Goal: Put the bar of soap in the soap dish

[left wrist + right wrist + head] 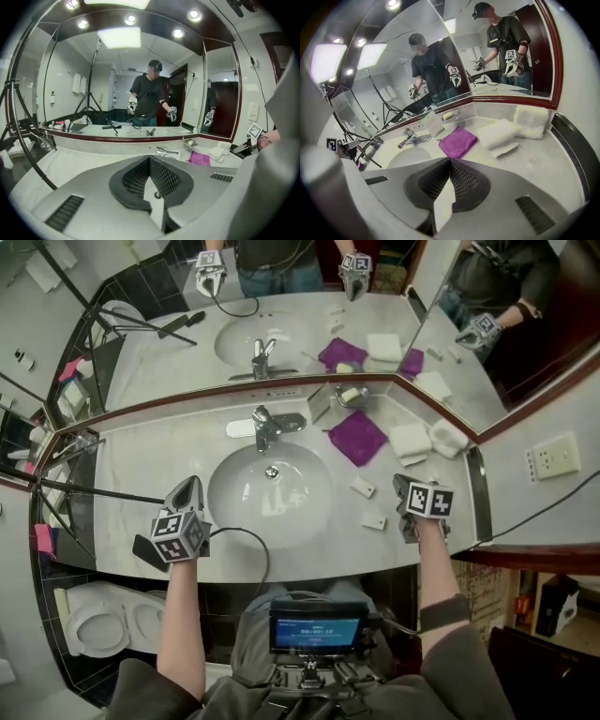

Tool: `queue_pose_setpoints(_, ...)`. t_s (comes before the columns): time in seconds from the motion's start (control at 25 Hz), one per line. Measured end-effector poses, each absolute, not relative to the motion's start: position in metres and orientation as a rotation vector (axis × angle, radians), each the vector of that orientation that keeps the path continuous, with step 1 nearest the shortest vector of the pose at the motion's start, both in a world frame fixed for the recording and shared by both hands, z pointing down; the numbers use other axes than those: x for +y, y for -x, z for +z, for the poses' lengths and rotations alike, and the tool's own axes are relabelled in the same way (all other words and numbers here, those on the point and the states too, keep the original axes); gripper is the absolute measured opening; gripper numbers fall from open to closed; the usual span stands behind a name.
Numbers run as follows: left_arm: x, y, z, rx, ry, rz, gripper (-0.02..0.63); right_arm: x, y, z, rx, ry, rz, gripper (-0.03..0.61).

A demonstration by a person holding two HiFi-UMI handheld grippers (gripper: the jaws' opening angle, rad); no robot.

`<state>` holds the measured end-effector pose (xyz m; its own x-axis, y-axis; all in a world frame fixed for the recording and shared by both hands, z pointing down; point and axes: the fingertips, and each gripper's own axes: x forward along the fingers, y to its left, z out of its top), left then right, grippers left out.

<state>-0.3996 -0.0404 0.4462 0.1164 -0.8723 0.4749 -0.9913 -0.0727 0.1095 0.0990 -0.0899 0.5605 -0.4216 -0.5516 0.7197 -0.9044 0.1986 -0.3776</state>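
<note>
Holding left gripper [190, 486] and right gripper [403, 486] above the counter [131, 465], both closed tight on nothing, either side of the sink [281, 502]

The room was a bathroom. A pale marble surface [141, 460] curved around an oval white basin [272, 498] with a chrome faucet [265, 426] behind it. A wide mirror [309, 324] in a dark reddish wooden frame [187, 401] ran along the back, and a second, angled mirror [497, 352] joined it on the right. Beside that, the wall [553, 507] was pale and carried a white socket plate [553, 457]. A white toilet [94, 620] stood low on the left, below the surface's edge. Thin black tripod legs [84, 488] crossed the left end. Overhead, round spotlights [131, 19] and a bright rectangular panel [120, 37] lit the room.
</note>
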Motion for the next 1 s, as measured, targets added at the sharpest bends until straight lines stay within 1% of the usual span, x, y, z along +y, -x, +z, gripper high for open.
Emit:
queue_pose_setpoints(0.52,-0.034,0.389,0.442,-1.855,-1.992,0.44,0.001,-0.099,-0.108,0.559,-2.103,-1.339,1.103,0.02)
queue_pose_setpoints(1.0,-0.023,0.344,0.434,-1.941,-1.895,0.467,0.001,-0.116,-0.125,0.552,-2.18,-1.148,1.041,0.02)
